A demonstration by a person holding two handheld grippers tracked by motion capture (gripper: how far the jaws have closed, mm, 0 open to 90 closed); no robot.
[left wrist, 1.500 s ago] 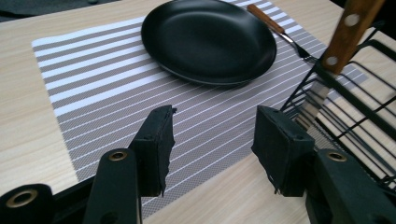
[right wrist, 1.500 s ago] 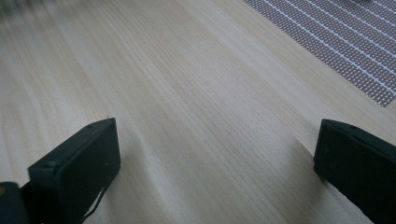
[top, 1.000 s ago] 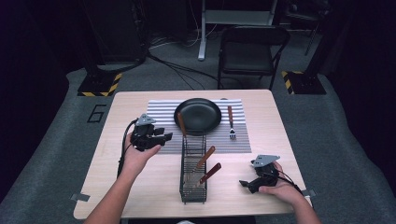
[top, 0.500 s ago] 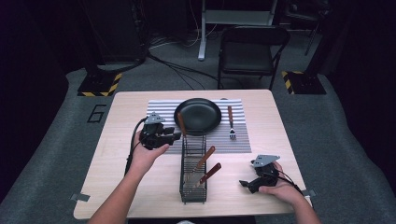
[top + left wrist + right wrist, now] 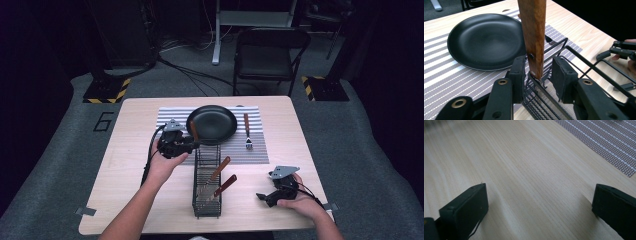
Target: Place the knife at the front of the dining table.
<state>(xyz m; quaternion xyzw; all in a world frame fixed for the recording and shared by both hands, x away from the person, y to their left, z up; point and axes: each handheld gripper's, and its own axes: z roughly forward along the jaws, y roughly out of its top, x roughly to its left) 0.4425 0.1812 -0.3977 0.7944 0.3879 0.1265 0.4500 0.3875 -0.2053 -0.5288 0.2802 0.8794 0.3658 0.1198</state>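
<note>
From the high view, the left claw [image 5: 192,145] sits at the far end of the wire rack [image 5: 206,186], beside the black pan [image 5: 212,123] on the striped mat [image 5: 260,145]; a wooden-handled utensil [image 5: 193,131] stands at its tips. The right claw [image 5: 262,196] rests low on the worktop [image 5: 125,150]. In the left gripper view, the jaws have just been closing around the upright wooden handle [image 5: 533,37], left pad near it, right pad apart. In the right gripper view, the jaws stand wide over bare wood, holding nothing.

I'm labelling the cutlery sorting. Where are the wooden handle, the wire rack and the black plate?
wooden handle [image 5: 533,37], left gripper view, mid shaft.
wire rack [image 5: 206,212], high view, near end wall.
black plate [image 5: 212,125], high view, bare centre.
</note>
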